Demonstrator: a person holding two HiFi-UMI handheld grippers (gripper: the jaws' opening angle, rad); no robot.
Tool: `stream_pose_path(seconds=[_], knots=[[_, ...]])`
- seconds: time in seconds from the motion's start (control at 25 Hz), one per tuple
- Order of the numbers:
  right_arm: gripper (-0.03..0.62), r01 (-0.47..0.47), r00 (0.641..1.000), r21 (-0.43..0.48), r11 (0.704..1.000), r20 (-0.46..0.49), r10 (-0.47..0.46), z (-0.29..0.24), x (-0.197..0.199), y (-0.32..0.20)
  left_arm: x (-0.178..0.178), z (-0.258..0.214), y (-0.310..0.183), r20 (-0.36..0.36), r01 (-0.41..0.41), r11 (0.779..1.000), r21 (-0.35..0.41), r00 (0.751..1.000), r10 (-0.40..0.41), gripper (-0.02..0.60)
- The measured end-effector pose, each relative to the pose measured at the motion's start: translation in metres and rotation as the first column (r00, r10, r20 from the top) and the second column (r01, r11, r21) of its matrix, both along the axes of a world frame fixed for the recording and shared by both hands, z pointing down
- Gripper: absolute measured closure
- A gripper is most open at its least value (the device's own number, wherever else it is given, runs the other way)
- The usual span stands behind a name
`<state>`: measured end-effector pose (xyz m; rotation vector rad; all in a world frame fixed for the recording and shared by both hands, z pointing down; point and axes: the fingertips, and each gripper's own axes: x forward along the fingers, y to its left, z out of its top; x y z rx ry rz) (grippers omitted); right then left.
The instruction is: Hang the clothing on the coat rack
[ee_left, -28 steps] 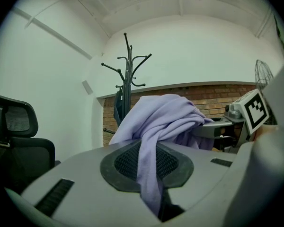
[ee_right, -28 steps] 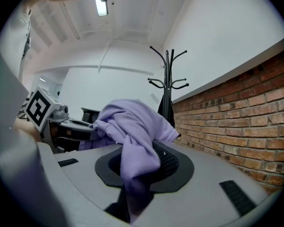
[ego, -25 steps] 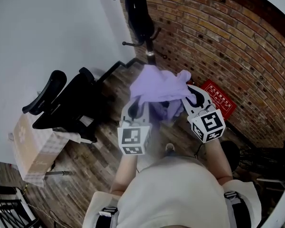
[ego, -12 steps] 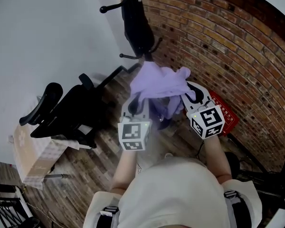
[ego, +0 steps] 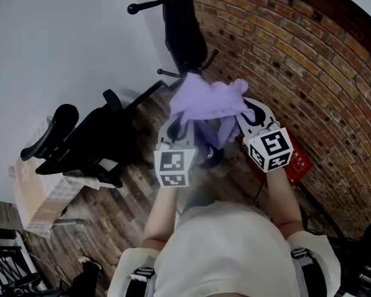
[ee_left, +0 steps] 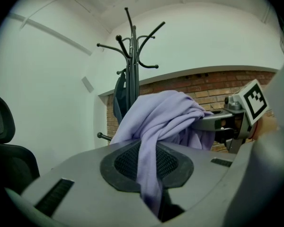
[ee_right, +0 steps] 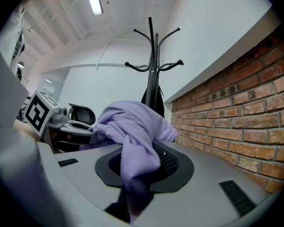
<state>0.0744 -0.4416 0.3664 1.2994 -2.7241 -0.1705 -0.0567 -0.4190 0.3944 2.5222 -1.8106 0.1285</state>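
Observation:
A lilac garment (ego: 207, 104) is bunched and stretched between both grippers, held up in front of me. My left gripper (ego: 178, 129) is shut on one end of the garment (ee_left: 154, 141), the cloth running down between its jaws. At the other end my right gripper (ego: 247, 117) is shut on the garment (ee_right: 132, 145). The black coat rack (ego: 184, 23) stands just beyond the cloth in the corner, with its hooks (ee_left: 132, 46) spread at the top and a dark item (ee_left: 119, 100) hanging on it. In the right gripper view the coat rack (ee_right: 154, 56) rises straight ahead.
A brick wall (ego: 297, 60) runs along the right and a white wall (ego: 62, 36) along the left. A black office chair (ego: 80, 144) stands at left, beside a cardboard box (ego: 34, 197). A red crate (ego: 297, 163) lies on the wooden floor by the bricks.
The view has closed in on the coat rack, which now sits lower and nearer in the head view. Both grippers still hold the garment, carried slightly forward.

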Motion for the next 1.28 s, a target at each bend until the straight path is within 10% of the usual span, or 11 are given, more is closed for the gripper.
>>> stream_pose_path(seconds=[1.28], knots=[[0.511, -0.014, 1.000, -0.185, 0.983, -0.023, 0.010, 0.088, -0.012, -0.097, 0.005, 0.090, -0.088, 0.024, -0.057, 0.977, -0.205, 0.998, 0.063, 0.537]])
